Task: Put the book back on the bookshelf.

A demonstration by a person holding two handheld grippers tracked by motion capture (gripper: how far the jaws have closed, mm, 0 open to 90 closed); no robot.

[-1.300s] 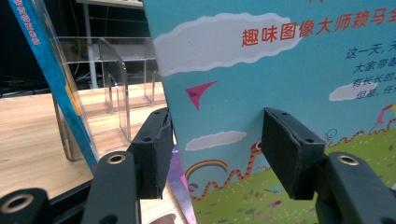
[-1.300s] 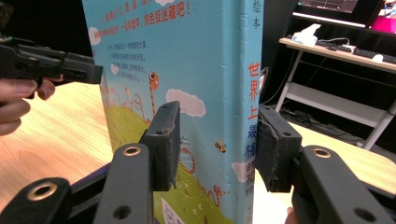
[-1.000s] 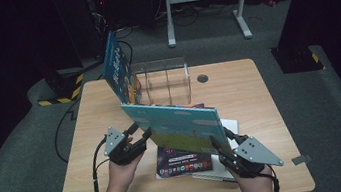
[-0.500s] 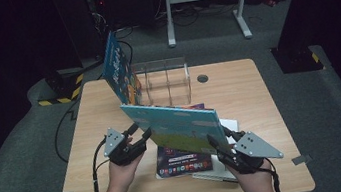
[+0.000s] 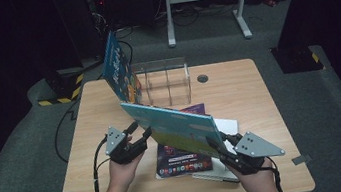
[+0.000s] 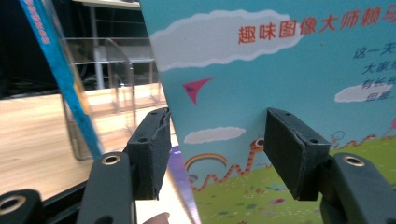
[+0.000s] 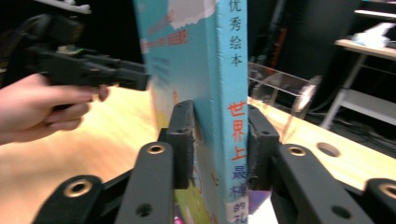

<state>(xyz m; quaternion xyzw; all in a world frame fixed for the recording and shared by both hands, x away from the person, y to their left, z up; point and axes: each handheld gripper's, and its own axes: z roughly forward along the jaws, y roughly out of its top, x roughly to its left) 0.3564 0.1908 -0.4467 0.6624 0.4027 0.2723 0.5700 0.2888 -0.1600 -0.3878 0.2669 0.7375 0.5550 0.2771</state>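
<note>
Over the pale wooden table (image 5: 249, 95), the large light-blue picture book (image 5: 175, 125) slants lengthwise between both hands: the right gripper (image 7: 219, 140), its jaws just closing, clamps the spine end, while the left gripper (image 6: 215, 149) straddles the far corner, jaws apart.

Blue picture book (image 6: 280, 84) between open jaws

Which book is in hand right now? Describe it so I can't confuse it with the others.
On the wooden table, in front of the clear rack, it's the light-blue picture book raised between both grippers. Unlike the books lying flat beneath and the one leaning by the rack, it's off the table.
</note>
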